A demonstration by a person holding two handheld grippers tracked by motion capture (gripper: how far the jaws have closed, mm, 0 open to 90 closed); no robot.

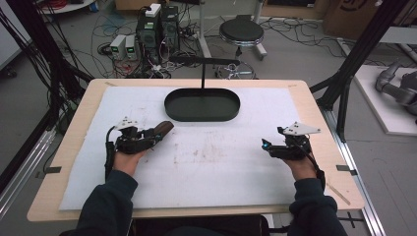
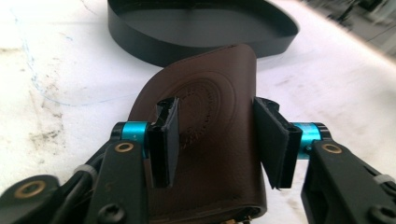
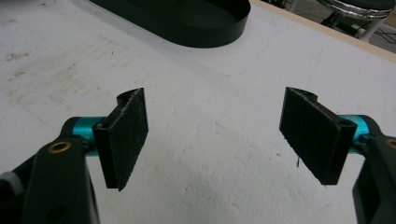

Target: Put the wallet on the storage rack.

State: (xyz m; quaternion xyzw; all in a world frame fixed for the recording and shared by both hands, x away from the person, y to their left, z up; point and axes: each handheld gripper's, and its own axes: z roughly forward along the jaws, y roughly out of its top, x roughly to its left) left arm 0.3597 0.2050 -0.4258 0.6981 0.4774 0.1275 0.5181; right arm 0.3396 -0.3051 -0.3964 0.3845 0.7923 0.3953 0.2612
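Tray (image 1: 202,104) first: a shallow black oval with a low upright wall and a matte floor, standing at the far middle of the white foam mat (image 1: 206,162), with nothing lying in it; a thin black post with a crossbar rises behind it. Just near its rim sits the brown leather pouch (image 2: 210,126), smooth and slightly glossy, rounded at its far end, stitched along the edge and stamped with a circular embossed seal whose lettering is too faint to read. The left gripper (image 2: 217,137) has the pouch between its ribbed black pads, both pressed against its sides. The right gripper (image 3: 217,135) hangs over bare mat at the right, jaws spread wide and holding nothing. The mat is grainy, with brownish smudges near its middle, laid on a pale wooden table (image 1: 314,108).
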